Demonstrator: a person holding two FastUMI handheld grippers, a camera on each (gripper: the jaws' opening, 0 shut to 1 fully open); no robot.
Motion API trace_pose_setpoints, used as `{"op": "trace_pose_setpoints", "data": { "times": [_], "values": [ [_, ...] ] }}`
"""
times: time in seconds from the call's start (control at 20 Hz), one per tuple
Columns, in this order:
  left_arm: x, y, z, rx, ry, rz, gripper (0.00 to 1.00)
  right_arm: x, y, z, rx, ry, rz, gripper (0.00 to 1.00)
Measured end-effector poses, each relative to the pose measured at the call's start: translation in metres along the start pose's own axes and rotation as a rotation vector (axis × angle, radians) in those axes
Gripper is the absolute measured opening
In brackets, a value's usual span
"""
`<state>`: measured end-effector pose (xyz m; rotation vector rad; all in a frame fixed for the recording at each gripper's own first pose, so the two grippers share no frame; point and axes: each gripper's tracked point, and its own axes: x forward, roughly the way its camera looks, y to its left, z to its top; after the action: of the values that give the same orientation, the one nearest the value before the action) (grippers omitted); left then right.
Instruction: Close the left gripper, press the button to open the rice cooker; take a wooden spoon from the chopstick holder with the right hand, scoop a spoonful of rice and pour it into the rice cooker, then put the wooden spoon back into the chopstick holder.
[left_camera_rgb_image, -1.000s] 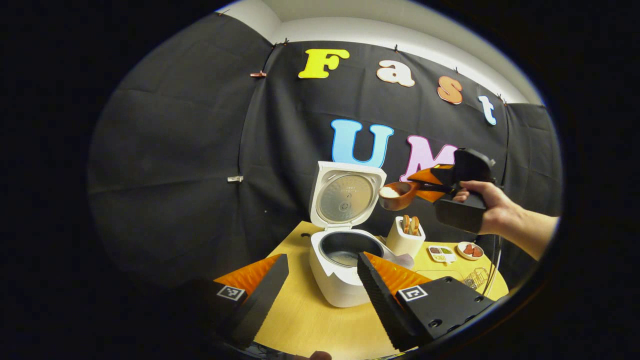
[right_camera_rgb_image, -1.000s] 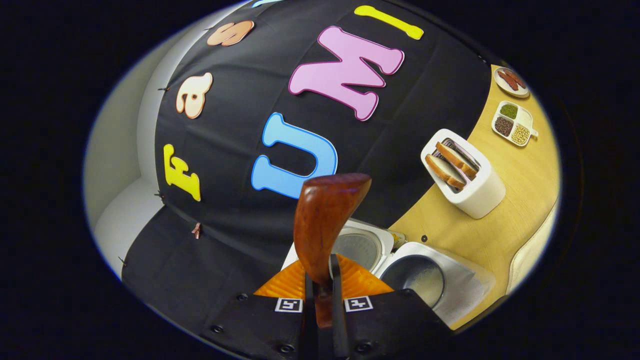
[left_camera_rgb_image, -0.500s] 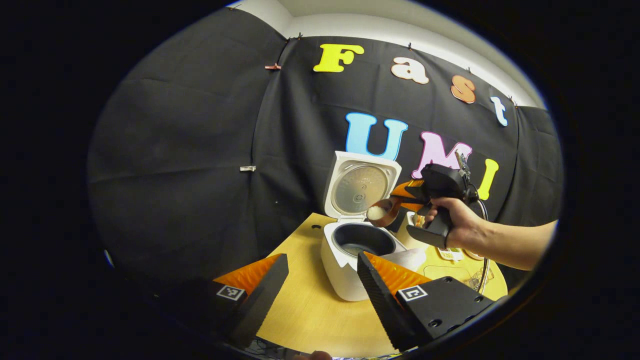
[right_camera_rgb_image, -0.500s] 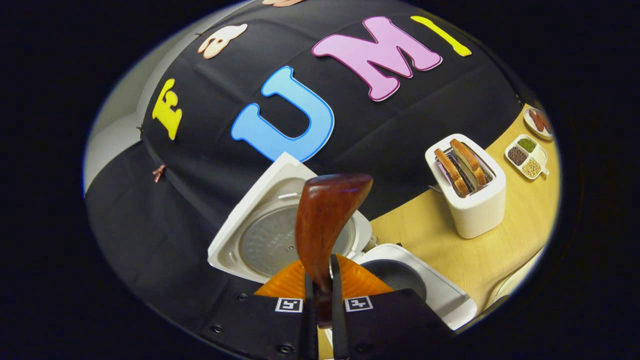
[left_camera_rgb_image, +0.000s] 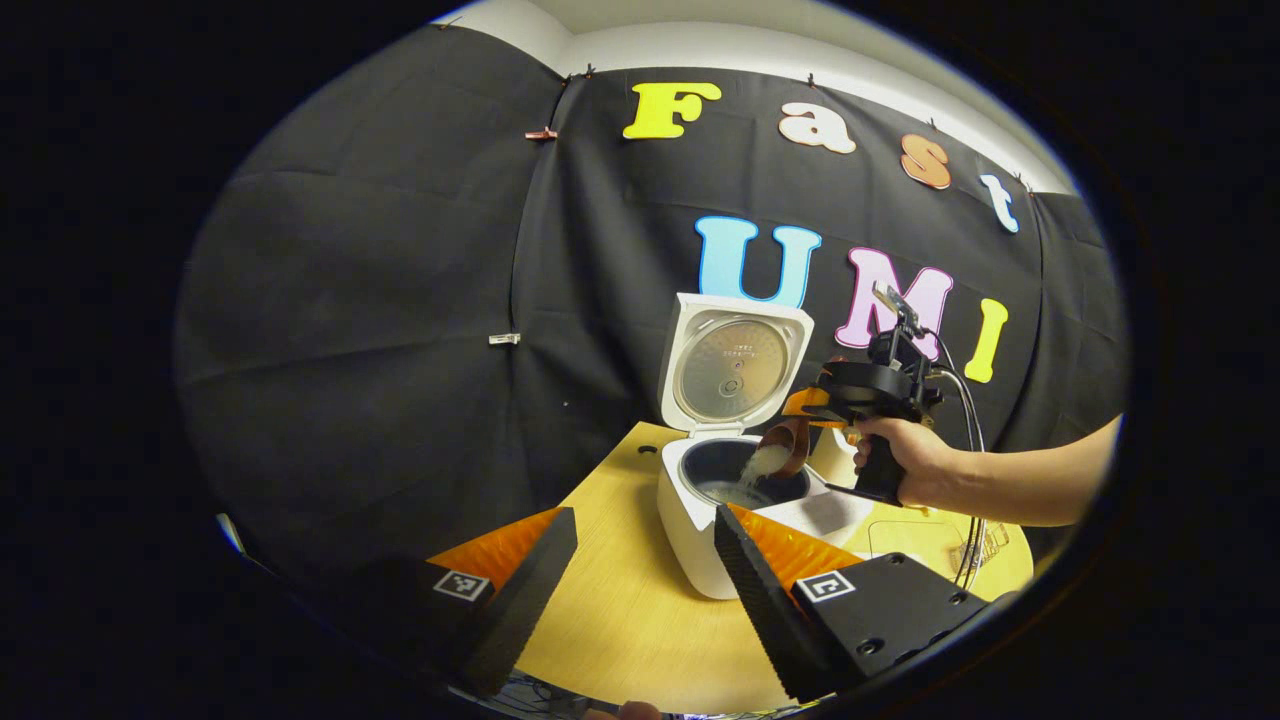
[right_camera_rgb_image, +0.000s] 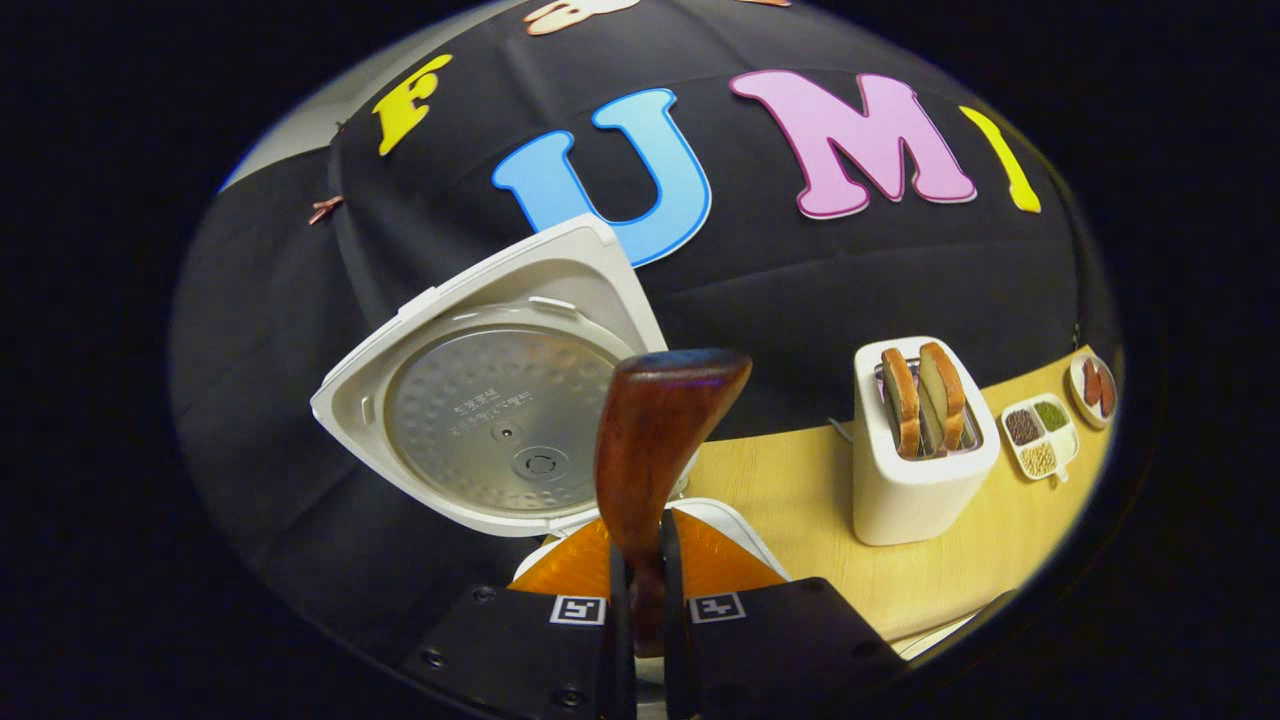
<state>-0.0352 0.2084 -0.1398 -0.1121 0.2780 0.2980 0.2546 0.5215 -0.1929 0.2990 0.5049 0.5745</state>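
Rice (left_camera_rgb_image: 762, 462) pours from the wooden spoon (right_camera_rgb_image: 655, 450), clamped in the right gripper (right_camera_rgb_image: 641, 590); overtilting could scatter grains beyond the rice cooker (left_camera_rgb_image: 700, 520); left gripper (left_camera_rgb_image: 640, 570) fingers gape.

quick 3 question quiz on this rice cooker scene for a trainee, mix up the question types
1. True or false: the rice cooker has its lid closed.
2. Multiple choice: what is the right gripper shut on? A) a slice of bread B) the wooden spoon C) nothing
3. Fill in: in the left gripper view, rice is falling from the spoon into the cooker's ____.

Key:
1. False. The lid stands open and upright.
2. B. Both fingers clamp the spoon's handle.
3. Inner pot. Meanwhile the left gripper is open and holds nothing, back from the cooker.
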Motion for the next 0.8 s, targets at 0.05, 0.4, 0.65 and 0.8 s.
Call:
{"op": "trace_pose_setpoints", "data": {
  "times": [0.05,0.4,0.65,0.8],
  "values": [
    [0.000,-0.002,0.000,0.000,0.001,0.000,0.96,0.000,0.001,0.003,-0.040,-0.007,0.008,0.16],
    [0.003,-0.001,0.002,0.000,0.006,0.007,0.96,-0.006,0.039,0.022,-0.327,-0.070,0.081,0.15],
    [0.002,0.003,0.007,0.004,0.005,0.011,0.96,-0.016,0.070,0.021,-0.543,-0.095,0.133,0.16],
    [0.001,0.002,0.007,-0.001,0.001,0.009,0.95,-0.018,0.082,0.019,-0.636,-0.101,0.153,0.15]
  ]
}}
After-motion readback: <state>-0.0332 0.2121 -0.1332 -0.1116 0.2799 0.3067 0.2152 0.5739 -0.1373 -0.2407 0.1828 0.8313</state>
